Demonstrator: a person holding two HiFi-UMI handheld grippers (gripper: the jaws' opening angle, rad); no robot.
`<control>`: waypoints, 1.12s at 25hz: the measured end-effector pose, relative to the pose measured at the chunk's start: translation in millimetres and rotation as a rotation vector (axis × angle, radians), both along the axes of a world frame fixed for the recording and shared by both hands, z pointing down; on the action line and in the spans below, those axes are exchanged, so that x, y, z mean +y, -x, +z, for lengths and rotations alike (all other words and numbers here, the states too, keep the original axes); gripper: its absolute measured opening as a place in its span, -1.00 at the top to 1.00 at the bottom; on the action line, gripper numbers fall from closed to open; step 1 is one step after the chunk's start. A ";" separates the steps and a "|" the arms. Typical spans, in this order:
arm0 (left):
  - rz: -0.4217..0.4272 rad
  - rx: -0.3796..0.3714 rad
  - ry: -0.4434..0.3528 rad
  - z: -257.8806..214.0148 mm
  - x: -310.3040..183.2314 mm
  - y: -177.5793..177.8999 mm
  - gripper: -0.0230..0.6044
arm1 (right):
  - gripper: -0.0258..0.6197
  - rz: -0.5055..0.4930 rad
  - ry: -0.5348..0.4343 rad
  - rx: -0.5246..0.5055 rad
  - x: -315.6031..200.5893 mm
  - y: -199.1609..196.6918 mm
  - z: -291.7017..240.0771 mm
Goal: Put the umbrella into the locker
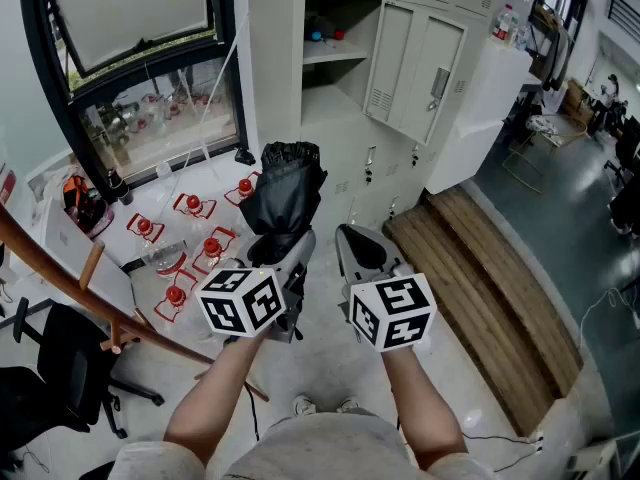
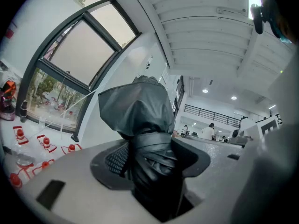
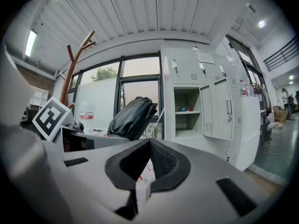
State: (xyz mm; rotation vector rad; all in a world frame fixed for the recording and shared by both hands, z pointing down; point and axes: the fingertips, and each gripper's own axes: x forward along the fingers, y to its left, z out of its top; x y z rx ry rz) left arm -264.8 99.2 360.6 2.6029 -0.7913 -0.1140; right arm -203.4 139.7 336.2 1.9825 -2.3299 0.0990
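A folded black umbrella (image 1: 283,193) stands up out of my left gripper (image 1: 283,244), which is shut on its lower part. In the left gripper view the umbrella (image 2: 145,125) fills the gap between the jaws of the left gripper (image 2: 150,158). My right gripper (image 1: 358,240) hangs beside it to the right, shut, with nothing in it; its pads meet at the tip (image 3: 148,146). Ahead stands the white locker bank (image 1: 345,148) with one compartment (image 1: 335,73) open and its door (image 1: 415,68) swung right. The right gripper view shows that compartment (image 3: 187,118) and the umbrella (image 3: 132,118).
Small coloured items lie on the open compartment's upper shelf (image 1: 325,36). Several red-and-white objects (image 1: 195,243) sit on the floor under the window at left. A wooden coat stand (image 1: 60,268) and black chair (image 1: 50,378) are at lower left, a wooden platform (image 1: 490,288) at right.
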 end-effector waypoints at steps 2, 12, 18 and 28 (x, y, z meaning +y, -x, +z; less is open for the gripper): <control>0.004 -0.001 0.002 1.5 -0.7 -0.1 0.11 | 0.91 0.008 -0.001 -0.001 -1.4 -0.2 1.1; 0.014 -0.014 -0.004 4.7 -9.3 -9.6 0.11 | 0.91 0.010 0.002 -0.010 -12.1 -6.1 9.8; 0.010 -0.026 0.001 7.2 -25.4 -24.7 0.11 | 0.91 -0.006 -0.009 -0.039 -26.5 -21.3 9.8; -0.032 -0.071 0.005 9.4 -78.4 -82.7 0.11 | 0.91 -0.077 -0.037 -0.082 -83.1 -77.5 5.7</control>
